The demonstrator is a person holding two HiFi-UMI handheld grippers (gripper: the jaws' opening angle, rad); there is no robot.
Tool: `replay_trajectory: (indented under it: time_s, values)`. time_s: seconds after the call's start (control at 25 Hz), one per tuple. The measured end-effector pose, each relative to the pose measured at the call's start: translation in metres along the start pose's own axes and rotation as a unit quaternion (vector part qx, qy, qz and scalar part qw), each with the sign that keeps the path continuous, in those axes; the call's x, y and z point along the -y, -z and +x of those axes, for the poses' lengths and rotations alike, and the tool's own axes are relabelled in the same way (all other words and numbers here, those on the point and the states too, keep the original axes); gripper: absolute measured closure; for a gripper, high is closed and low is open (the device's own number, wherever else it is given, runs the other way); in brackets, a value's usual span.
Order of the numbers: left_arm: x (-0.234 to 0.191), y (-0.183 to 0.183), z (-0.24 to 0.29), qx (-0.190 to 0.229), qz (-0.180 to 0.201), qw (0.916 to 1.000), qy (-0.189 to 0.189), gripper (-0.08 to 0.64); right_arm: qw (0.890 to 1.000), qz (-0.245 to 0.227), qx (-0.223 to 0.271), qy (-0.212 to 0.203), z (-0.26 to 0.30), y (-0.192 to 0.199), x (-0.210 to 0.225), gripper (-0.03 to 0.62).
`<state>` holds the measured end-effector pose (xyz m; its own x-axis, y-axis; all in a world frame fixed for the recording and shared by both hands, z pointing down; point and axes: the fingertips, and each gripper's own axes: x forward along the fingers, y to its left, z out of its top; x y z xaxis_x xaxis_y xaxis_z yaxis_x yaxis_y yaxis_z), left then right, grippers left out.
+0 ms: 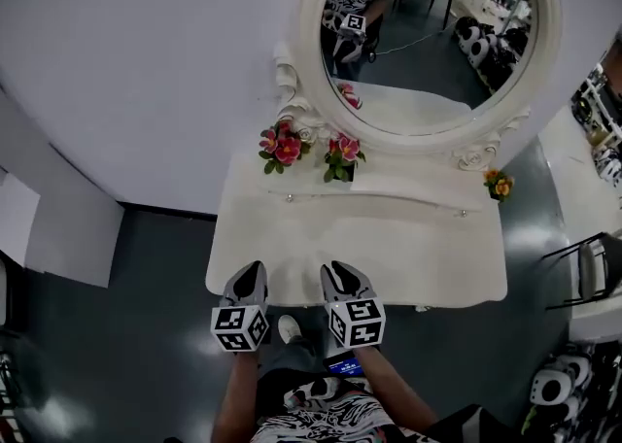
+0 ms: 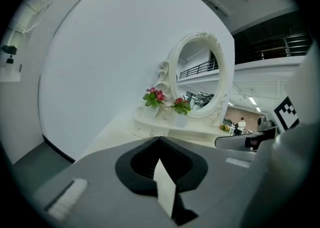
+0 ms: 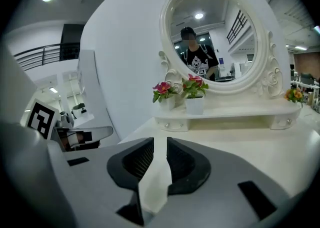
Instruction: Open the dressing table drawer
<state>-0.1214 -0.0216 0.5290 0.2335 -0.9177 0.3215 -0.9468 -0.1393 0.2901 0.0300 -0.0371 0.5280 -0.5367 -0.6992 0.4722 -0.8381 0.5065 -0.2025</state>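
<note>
The white dressing table [image 1: 389, 247] stands against the wall under an oval mirror [image 1: 428, 43]. At its back runs a low raised shelf [image 1: 374, 200] with a small knob near each end [image 1: 289, 198]. No drawer front below the tabletop shows in any view. My left gripper [image 1: 251, 272] hovers at the table's front edge with its jaws meeting at the tips [image 2: 159, 139] and nothing in them. My right gripper [image 1: 340, 270] is beside it at the same edge, its jaws [image 3: 160, 142] parted by a narrow gap with nothing between them. Both point toward the mirror.
Pink flowers in pots [image 1: 282, 147] [image 1: 342, 153] stand at the shelf's left, and a small orange bunch [image 1: 499, 184] at its right. A black chair [image 1: 593, 271] and panda toys [image 1: 554, 388] are at the right. A white panel [image 1: 58, 227] leans at the left.
</note>
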Motion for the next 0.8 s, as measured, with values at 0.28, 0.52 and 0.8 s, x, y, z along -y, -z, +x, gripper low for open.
replay_trajectory:
  time_s: [0.28,0.52,0.8]
  values:
    - [-0.044,-0.015,0.074,-0.030,0.002,0.9990,0.033,0.558,0.999,0.002,-0.025,0.028,0.094,-0.020,0.010,0.474]
    - [-0.064,-0.022,0.105,-0.037,-0.008,0.9986,0.037,0.558,0.999,0.006,-0.041,0.035,0.133,-0.028,0.010,0.449]
    - [-0.069,-0.015,0.125,-0.050,-0.020,0.9979,0.037,0.558,0.998,0.007,-0.064,0.028,0.159,-0.018,0.008,0.426]
